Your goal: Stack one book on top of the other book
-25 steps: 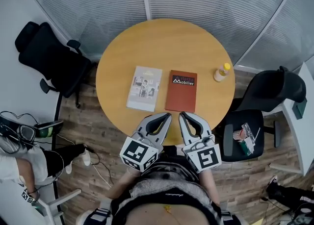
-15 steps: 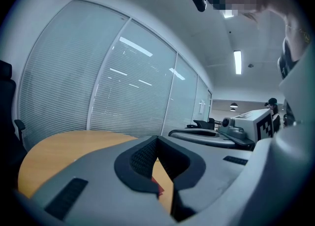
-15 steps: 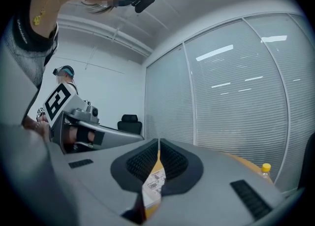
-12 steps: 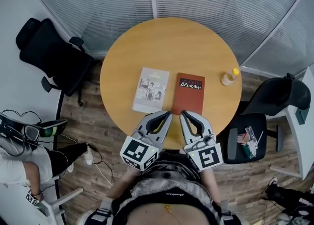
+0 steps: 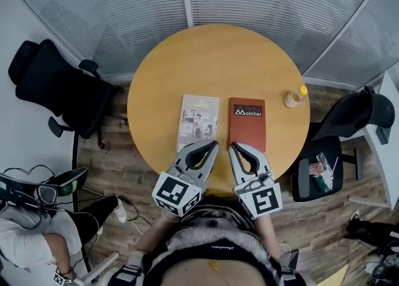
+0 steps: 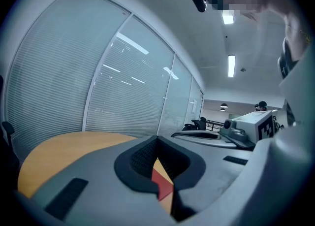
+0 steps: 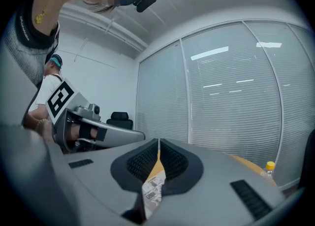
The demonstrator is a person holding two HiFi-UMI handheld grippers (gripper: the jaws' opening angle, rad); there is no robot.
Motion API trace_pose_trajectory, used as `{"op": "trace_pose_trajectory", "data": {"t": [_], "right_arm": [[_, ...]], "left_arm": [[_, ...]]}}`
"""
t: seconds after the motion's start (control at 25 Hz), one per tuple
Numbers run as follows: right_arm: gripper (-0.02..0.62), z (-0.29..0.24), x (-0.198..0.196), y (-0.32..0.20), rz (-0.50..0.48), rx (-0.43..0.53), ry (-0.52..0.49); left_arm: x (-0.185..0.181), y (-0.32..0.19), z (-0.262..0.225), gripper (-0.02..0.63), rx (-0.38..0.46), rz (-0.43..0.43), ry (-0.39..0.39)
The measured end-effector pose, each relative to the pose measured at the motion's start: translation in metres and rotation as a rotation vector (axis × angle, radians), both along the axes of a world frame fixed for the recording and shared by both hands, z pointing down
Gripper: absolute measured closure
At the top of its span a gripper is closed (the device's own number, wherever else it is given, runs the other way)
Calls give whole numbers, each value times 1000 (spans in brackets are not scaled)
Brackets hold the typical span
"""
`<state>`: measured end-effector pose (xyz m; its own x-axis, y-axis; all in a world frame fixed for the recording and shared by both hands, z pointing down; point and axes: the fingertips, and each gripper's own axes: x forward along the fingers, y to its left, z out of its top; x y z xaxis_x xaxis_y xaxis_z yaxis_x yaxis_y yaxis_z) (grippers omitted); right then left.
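Head view looks steeply down; cameras on left gripper [image 5: 214,146] and right gripper [image 5: 231,146] skim the same table [image 5: 187,60].

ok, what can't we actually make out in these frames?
- Pale book: the cover print is too small in the head view. The right gripper view shows only a sliver, the gripper's body hides the rest.
- Red book: only a sliver in the left gripper view, same cause.
- Left gripper, right gripper: from above, can't tell if the tips touch the books.
- Clutter on the chair: too small.
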<state>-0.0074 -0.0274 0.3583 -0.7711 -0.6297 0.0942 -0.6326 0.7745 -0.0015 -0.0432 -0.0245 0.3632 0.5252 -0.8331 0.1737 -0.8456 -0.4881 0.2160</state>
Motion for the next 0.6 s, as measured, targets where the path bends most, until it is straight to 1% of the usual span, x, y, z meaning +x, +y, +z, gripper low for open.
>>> {"op": "trace_pose_trajectory", "data": {"t": [0.12,0.32,0.52,0.6], "right_arm": [[568,2,-14,-2,27,14,3],[568,13,-26,-5,102,-19,21],[568,22,-21,-4,143,-23,37],[568,21,-16,-3,139,1,21]], "left_arm": [[-12,-3,3,588,-3,35,4],[-25,-9,11,588,0,96,1],[-22,-13,14,588,2,137,-5],[-16,-14,15,588,1,141,-4]]}}
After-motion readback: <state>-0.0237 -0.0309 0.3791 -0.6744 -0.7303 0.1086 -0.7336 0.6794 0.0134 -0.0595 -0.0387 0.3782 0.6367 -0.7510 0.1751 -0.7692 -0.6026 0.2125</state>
